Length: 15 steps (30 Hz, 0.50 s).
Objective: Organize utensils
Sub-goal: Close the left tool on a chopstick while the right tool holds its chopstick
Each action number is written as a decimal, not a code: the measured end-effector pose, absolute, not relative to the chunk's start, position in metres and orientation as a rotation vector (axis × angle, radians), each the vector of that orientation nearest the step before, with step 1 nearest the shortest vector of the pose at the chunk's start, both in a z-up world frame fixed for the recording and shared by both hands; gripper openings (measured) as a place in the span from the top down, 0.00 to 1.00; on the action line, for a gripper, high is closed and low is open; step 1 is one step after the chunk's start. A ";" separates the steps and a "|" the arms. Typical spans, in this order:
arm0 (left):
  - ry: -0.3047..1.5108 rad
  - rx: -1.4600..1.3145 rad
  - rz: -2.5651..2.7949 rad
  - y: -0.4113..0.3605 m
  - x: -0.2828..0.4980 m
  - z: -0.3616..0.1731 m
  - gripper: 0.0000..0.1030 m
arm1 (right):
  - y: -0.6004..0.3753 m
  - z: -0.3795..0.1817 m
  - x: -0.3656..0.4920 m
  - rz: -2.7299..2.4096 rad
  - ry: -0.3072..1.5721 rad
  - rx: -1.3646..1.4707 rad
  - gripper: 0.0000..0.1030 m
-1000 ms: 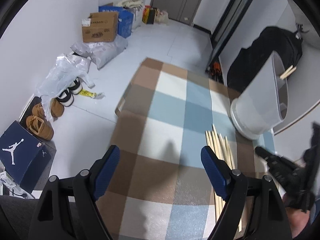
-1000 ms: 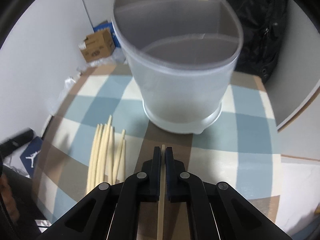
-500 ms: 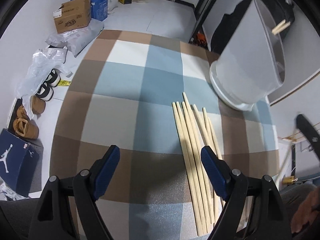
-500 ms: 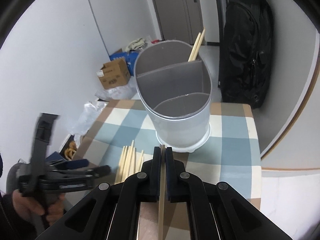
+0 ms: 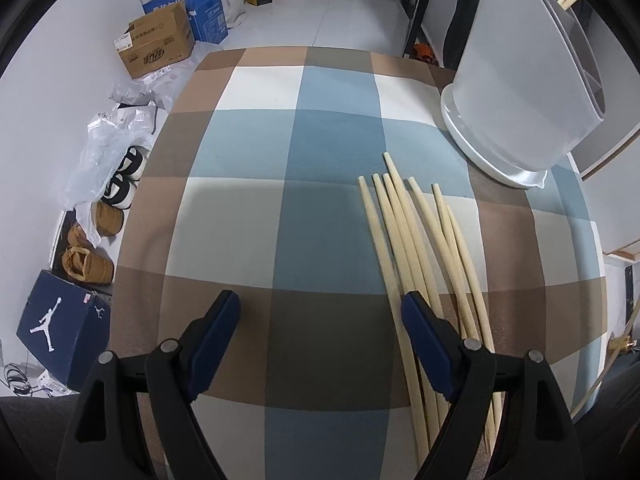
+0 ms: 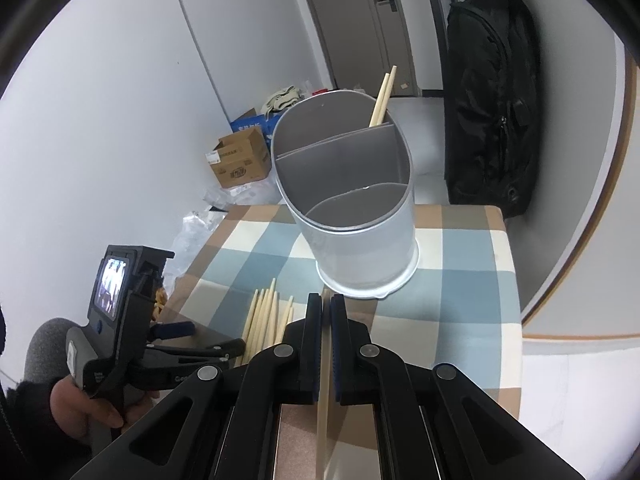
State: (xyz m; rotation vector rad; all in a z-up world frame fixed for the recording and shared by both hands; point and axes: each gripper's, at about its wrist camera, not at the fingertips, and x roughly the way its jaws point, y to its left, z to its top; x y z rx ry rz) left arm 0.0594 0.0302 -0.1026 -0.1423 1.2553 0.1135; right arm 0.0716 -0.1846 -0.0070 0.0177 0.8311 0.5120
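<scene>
Several pale wooden chopsticks [image 5: 416, 248] lie in a bundle on the checked tablecloth [image 5: 288, 168], also seen in the right wrist view [image 6: 266, 318]. A grey divided utensil holder [image 6: 352, 204] stands behind them, with chopsticks [image 6: 382, 98] in its far compartment; it shows in the left wrist view [image 5: 516, 80]. My left gripper [image 5: 320, 312] is open low over the cloth, its right finger over the bundle. My right gripper [image 6: 326, 312] is shut on one chopstick [image 6: 323, 392], held above the table in front of the holder.
A black backpack [image 6: 492, 104] hangs behind the table at the right. Cardboard boxes [image 5: 158, 42], plastic bags, shoes and a blue shoe box [image 5: 60, 328] lie on the floor left of the table. The table's left edge drops to the floor.
My left gripper has moved forward and down toward the chopstick bundle. My right gripper has risen and pulled back from the holder, still holding the chopstick.
</scene>
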 end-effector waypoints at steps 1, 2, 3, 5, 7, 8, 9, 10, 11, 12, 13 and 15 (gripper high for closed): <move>1.257 -0.114 0.123 0.028 0.061 -0.104 0.22 | -0.186 -0.006 0.072 0.513 0.828 0.020 0.97; 1.251 -0.104 0.123 0.026 0.064 -0.105 0.23 | -0.187 -0.007 0.072 0.514 0.826 0.024 0.97; 1.254 -0.104 0.123 0.025 0.065 -0.105 0.23 | -0.188 -0.006 0.072 0.516 0.824 0.029 0.97; 1.259 -0.112 0.122 0.028 0.070 -0.105 0.23 | -0.190 -0.005 0.071 0.517 0.815 0.040 0.97; 1.260 -0.110 0.121 0.030 0.073 -0.106 0.23 | -0.193 -0.003 0.070 0.521 0.807 0.058 0.97; 1.261 -0.111 0.119 0.031 0.074 -0.106 0.23 | -0.194 -0.002 0.070 0.521 0.805 0.065 0.97; 1.261 -0.112 0.119 0.032 0.076 -0.106 0.23 | -0.196 -0.001 0.070 0.522 0.802 0.076 0.97; 1.259 -0.113 0.119 0.033 0.077 -0.106 0.23 | -0.197 0.000 0.069 0.524 0.801 0.084 0.97; 1.256 -0.117 0.123 0.032 0.078 -0.106 0.24 | -0.198 0.001 0.069 0.525 0.800 0.089 0.97; 1.252 -0.117 0.129 0.031 0.077 -0.105 0.25 | -0.199 0.002 0.069 0.524 0.797 0.094 0.97; 1.248 -0.114 0.135 0.030 0.078 -0.105 0.25 | -0.200 0.003 0.069 0.523 0.794 0.097 0.97; 1.245 -0.110 0.136 0.027 0.079 -0.105 0.26 | -0.202 0.003 0.069 0.526 0.794 0.103 0.97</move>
